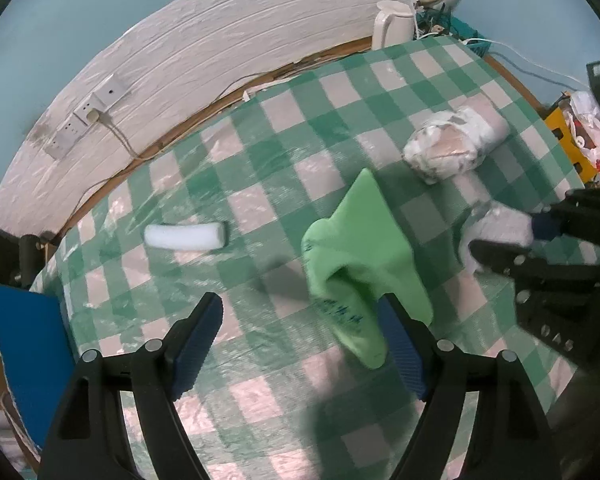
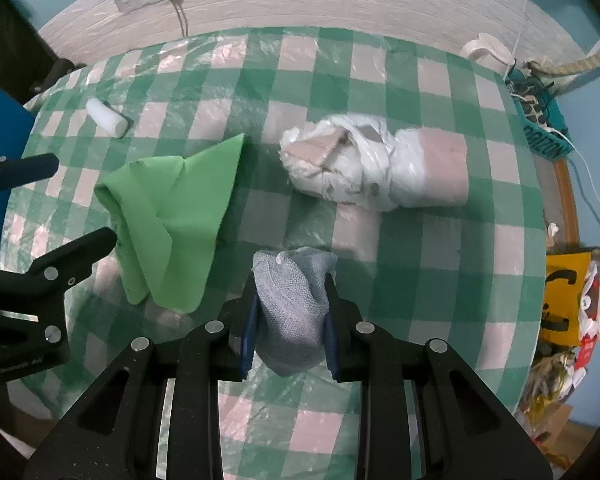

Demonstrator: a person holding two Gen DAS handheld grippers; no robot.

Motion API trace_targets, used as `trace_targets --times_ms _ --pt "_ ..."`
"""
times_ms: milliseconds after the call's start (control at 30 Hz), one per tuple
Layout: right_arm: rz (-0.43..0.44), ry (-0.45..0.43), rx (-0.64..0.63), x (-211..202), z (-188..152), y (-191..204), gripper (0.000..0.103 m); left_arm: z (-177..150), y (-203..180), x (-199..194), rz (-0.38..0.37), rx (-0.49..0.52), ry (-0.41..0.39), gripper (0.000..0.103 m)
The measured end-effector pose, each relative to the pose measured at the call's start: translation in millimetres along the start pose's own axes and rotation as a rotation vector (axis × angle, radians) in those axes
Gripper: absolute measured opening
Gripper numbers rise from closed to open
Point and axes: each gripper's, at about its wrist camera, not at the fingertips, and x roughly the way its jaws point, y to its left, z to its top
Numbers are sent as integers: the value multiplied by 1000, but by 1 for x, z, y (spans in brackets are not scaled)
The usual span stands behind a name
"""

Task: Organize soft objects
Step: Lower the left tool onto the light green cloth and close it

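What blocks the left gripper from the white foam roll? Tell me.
Nothing visible does. The left gripper is open with the green cloth draped against its right finger; the white foam roll lies ahead-left across bare checkered tablecloth.

Dim, bluish light; soft shadows and plastic glare on the green-checked tabletop [image 2: 440, 240]; strong fisheye bending, slight motion blur.

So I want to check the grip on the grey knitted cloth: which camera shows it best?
The right wrist view: the grey knitted cloth fills the centre, pinched in the right gripper. The left wrist view shows it only small, blurred and pale at the right edge.
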Motion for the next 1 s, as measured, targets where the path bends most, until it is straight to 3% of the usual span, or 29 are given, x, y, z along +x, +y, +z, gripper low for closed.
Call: trace_targets --times_ms 67,333,500,667,733,833,900,1000 --pt "1 6 5 3 -2 -5 26 3 -7 2 1 9 -2 86" --pt "19 5 20 8 -7 -17 27 11 -21 24 -23 13 31 86" --pt "26 4 32 14 -7 -28 33 16 -22 35 -34 3 34 85" --pt "24 4 32 19 -8 -29 41 15 -23 43 -92 -13 55 60" --pt "25 5 30 21 -8 -29 42 13 -25 46 -95 6 57 41" --pt "25 10 27 24 -7 -29 43 10 -27 47 -110 14 49 24" --pt "27 7 22 24 -7 -28 32 8 -26 46 -123 11 49 17" --pt "23 4 8 22 -6 -22 25 7 -23 43 -125 9 40 11"
